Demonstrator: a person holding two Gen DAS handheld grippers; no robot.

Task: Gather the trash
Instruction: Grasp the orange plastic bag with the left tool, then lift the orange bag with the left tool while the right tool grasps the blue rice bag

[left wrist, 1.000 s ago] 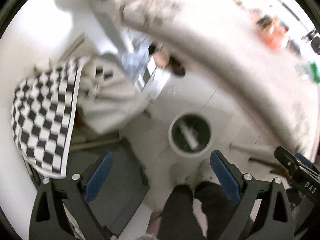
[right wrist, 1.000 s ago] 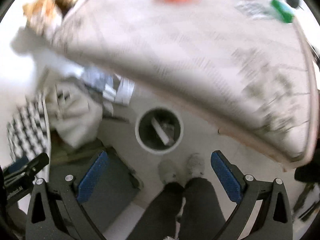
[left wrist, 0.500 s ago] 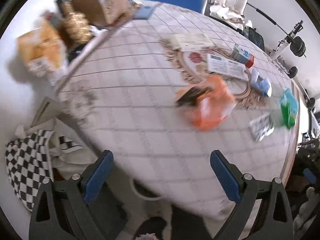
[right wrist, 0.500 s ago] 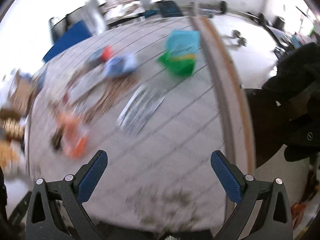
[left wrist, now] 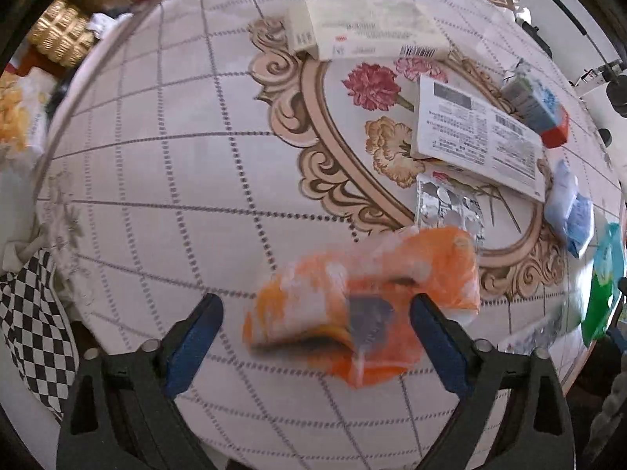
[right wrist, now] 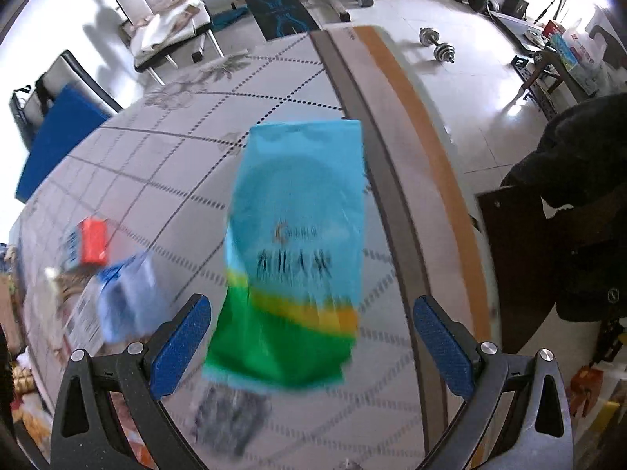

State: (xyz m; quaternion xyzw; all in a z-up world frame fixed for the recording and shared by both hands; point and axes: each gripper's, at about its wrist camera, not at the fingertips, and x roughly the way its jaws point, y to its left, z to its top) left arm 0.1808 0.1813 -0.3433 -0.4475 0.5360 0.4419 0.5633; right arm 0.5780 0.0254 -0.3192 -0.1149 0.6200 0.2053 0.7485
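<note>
Both grippers look alike: the left gripper (left wrist: 315,346) and the right gripper (right wrist: 311,346) each have two black, matte, open-frame fingers with triangular cut-outs, silver screw heads near the joints, and ribbed blue pads (right wrist: 180,340) lining the inner faces.

Glossy orange plastic wrapper (left wrist: 364,305) on smooth printed tablecloth (left wrist: 164,180); shiny foil blister pack (left wrist: 446,205), matt paper boxes (left wrist: 474,137), slick blue-green plastic bag (right wrist: 298,250).

Dense print and barcodes on white box (left wrist: 476,139), too small to read; dark characters on teal-green bag (right wrist: 294,250), blurred, unreadable.
</note>
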